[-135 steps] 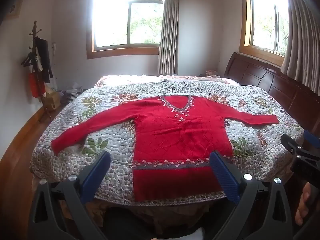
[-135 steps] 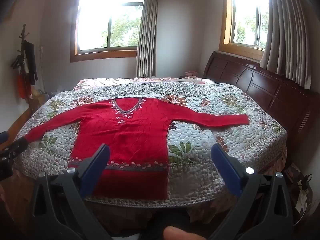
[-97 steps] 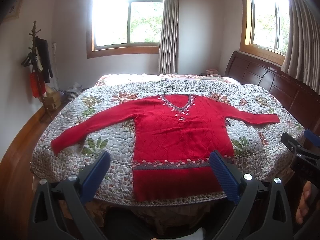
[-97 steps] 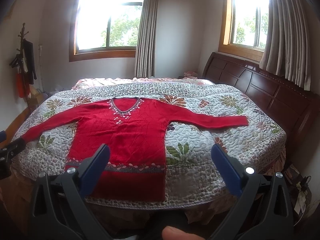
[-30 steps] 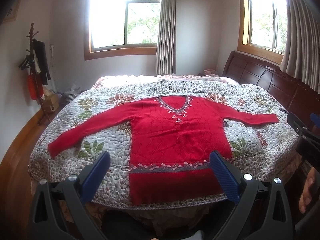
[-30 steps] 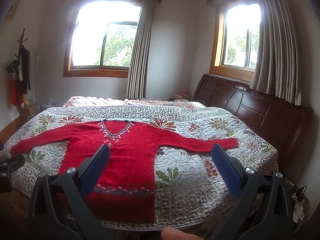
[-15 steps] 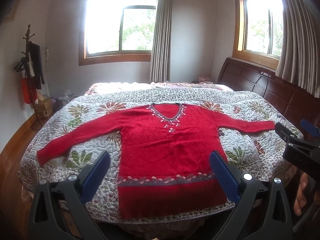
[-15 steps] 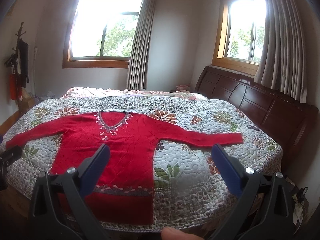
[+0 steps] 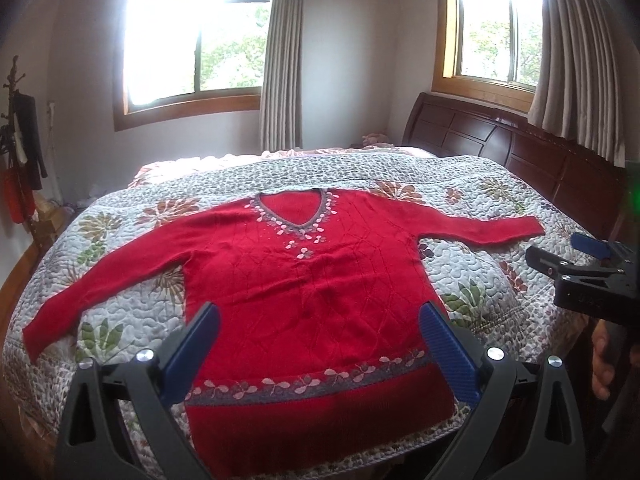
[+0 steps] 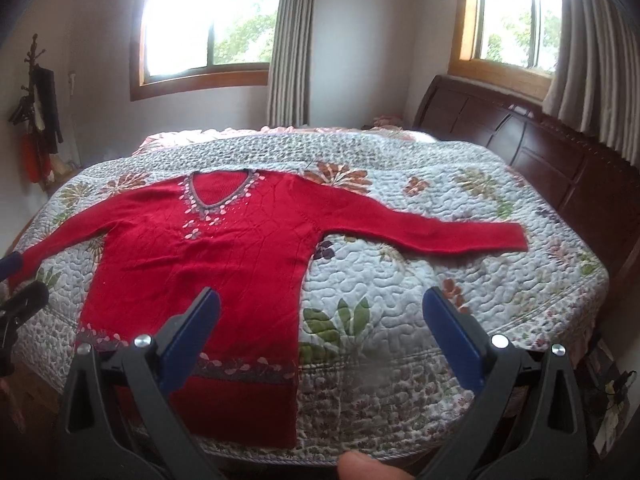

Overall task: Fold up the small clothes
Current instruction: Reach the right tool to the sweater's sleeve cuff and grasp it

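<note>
Left wrist view: left gripper (image 9: 316, 336) wide open, empty, above sweater (image 9: 296, 280) spread flat ahead on bed (image 9: 480, 280). Right gripper (image 10: 320, 320) likewise. Folding unstarted; likely next, pinching a sleeve.

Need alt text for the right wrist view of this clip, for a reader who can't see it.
A red knitted V-neck sweater lies flat, sleeves spread, on a floral quilted bedspread. The open right gripper with blue-padded fingers hovers above its hem side, touching nothing; the left gripper shows at the left edge.
</note>
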`<action>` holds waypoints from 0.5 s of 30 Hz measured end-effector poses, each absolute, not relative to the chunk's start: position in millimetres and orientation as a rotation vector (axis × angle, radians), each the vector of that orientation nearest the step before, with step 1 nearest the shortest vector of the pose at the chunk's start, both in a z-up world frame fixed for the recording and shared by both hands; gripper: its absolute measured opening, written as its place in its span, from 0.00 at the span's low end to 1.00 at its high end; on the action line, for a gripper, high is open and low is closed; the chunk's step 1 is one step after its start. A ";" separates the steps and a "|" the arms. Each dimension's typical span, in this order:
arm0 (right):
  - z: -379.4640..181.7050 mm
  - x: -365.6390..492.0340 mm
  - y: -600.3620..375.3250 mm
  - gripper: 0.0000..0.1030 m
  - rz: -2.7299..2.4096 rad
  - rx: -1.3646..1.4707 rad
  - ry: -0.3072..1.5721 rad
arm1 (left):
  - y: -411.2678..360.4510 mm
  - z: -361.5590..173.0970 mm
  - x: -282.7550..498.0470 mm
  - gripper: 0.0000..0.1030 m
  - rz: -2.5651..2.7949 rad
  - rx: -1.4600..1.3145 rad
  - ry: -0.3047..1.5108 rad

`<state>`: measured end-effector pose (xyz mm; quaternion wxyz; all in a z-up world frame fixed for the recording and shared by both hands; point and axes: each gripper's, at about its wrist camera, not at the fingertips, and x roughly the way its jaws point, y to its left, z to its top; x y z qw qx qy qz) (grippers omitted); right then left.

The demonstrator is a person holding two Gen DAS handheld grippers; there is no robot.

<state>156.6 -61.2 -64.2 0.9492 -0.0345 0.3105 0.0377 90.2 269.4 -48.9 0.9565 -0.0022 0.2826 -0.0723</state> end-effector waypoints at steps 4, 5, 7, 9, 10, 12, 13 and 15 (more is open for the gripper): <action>-85.5 197.1 -118.2 0.97 0.170 0.103 0.647 | 260.7 -61.2 117.9 0.96 -0.205 -0.032 0.609; -90.7 209.7 -136.6 0.97 0.151 0.135 0.659 | 258.2 -64.5 124.2 0.96 -0.218 -0.036 0.616; -101.2 235.3 -179.0 0.97 0.114 0.211 0.679 | 252.2 -71.1 135.8 0.96 -0.235 -0.030 0.621; -113.3 260.0 -227.0 0.90 0.051 0.308 0.700 | 246.1 -77.8 146.6 0.96 -0.252 -0.020 0.626; -120.0 273.4 -252.6 0.72 0.035 0.371 0.719 | 242.6 -81.1 152.6 0.96 -0.262 -0.015 0.632; -135.1 296.3 -304.0 0.49 0.007 0.505 0.751 | 237.8 -88.4 161.8 0.96 -0.281 -0.011 0.640; -142.3 306.0 -329.8 0.46 -0.015 0.572 0.750 | 235.2 -92.2 166.8 0.96 -0.287 -0.010 0.647; -157.6 322.5 -379.5 0.33 -0.045 0.728 0.734 | 230.9 -98.8 175.1 0.96 -0.294 -0.009 0.662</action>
